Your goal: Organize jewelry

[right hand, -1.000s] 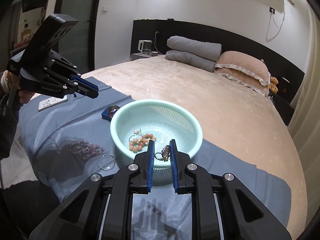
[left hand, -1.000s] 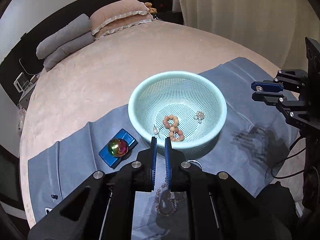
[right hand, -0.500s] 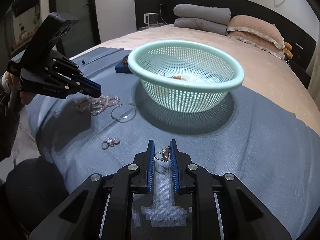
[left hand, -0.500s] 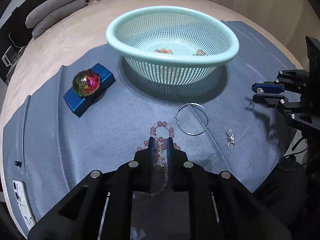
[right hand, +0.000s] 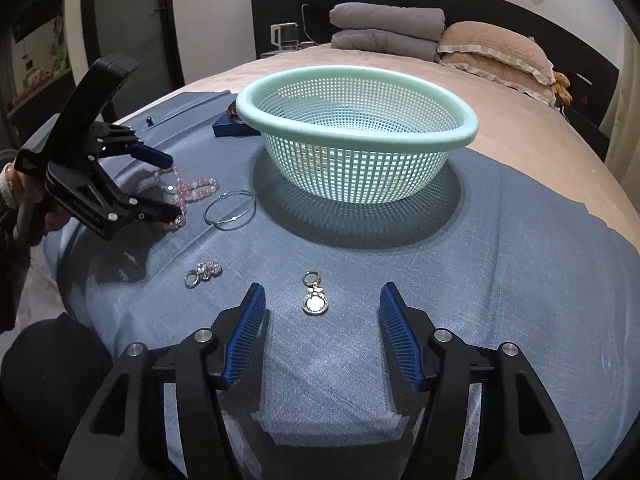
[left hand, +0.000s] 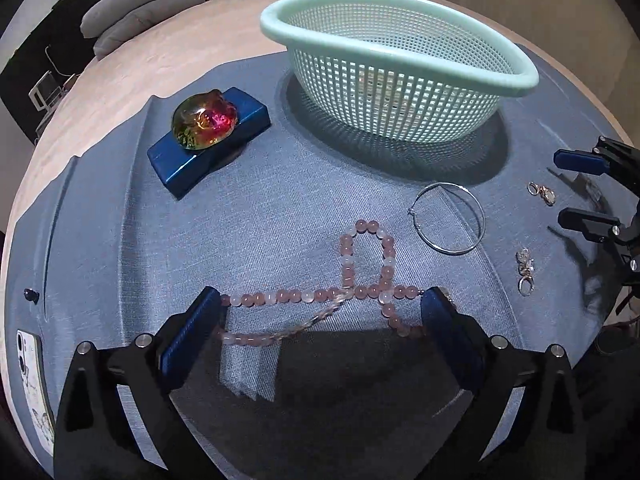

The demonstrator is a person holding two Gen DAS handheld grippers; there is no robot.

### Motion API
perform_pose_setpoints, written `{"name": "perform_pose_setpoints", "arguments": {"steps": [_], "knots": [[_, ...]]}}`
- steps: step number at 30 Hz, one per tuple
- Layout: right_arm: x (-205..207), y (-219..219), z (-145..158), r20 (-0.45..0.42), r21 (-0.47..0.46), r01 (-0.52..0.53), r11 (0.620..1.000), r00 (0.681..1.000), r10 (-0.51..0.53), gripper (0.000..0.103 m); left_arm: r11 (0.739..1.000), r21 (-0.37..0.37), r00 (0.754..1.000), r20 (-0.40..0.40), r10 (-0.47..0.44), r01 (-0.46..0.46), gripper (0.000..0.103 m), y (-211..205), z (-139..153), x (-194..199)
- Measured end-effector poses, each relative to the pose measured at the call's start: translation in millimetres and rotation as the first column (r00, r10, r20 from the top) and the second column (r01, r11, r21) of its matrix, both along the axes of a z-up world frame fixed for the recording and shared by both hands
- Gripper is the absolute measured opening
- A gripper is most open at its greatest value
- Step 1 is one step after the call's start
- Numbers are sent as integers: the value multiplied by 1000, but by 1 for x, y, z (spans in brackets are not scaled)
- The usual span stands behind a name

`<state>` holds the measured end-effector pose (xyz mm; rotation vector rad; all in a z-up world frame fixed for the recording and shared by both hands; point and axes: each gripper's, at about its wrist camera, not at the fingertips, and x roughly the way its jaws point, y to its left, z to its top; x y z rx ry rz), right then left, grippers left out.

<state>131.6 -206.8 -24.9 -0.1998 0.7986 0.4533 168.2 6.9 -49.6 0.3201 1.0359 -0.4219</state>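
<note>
The left gripper (left hand: pixel 320 316) is low over the blue cloth (left hand: pixel 280 208), its jaws opening wide. The pink bead string (left hand: pixel 360 284) lies loose on the cloth between them — the beads run right up to both pads, but whether the pads touch them is hard to tell.

Just right of the beads lies a silver hoop (left hand: pixel 448 218), and further right two small earrings: one (left hand: pixel 525 272) near the cloth's edge, one (left hand: pixel 542 193) between the right gripper's fingers.

The right gripper (right hand: pixel 322 316) also sits low over the cloth, its jaws opening. That earring (right hand: pixel 315 298) — a small ring with a round pendant — lies flat between them, clear of both pads. The other earring (right hand: pixel 203 272) lies to its left.

The mint basket (right hand: pixel 360 136) stands upright on the cloth behind all of this. Beside it is a dark blue box (left hand: pixel 208 142) with an iridescent glass piece (left hand: pixel 204 121) on top. A phone (left hand: pixel 34 384) lies at the cloth's left edge. Beyond the cloth the bed (right hand: pixel 520 136) carries folded grey blankets (right hand: pixel 388 32) and pink pillows (right hand: pixel 492 52).
</note>
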Motion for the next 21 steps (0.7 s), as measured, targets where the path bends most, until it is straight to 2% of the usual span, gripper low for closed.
{"name": "perform_pose_setpoints", "arguments": {"steps": [2,4,5,6,7,8,11,14,21], "knots": [[4,9,-9,-32,-34,-15,999,999,14,51,999,-35,1000,-2,11,-11,97,4,-2,-1],[0,15,-12,-23,-26,-48,999,999,47,31,999,-37,1000,6,-11,11,89,3,-2,-5],[0,15,-12,-29,-13,-52,999,998,51,13,998,-41,999,8,-38,39,75,3,-1,-12],[-1,14,-13,-30,-10,-54,998,998,54,13,997,-46,998,10,-67,67,52,-1,2,-17],[-2,13,-13,-37,0,-61,998,997,61,13,995,-44,996,7,-90,90,36,-5,4,-22],[-2,12,-12,-45,15,-65,998,997,66,13,993,-49,994,-10,-110,109,11,-10,6,-25],[-5,9,-9,-58,67,-77,995,995,80,13,995,-32,995,-28,-94,93,11,-16,9,-26],[-11,4,-6,-56,99,-76,992,995,82,13,988,-131,990,-104,-95,81,11,-12,16,-23],[-23,-5,30,26,97,-76,992,997,74,13,982,-133,986,-87,-146,133,11,-11,42,-39]]}}
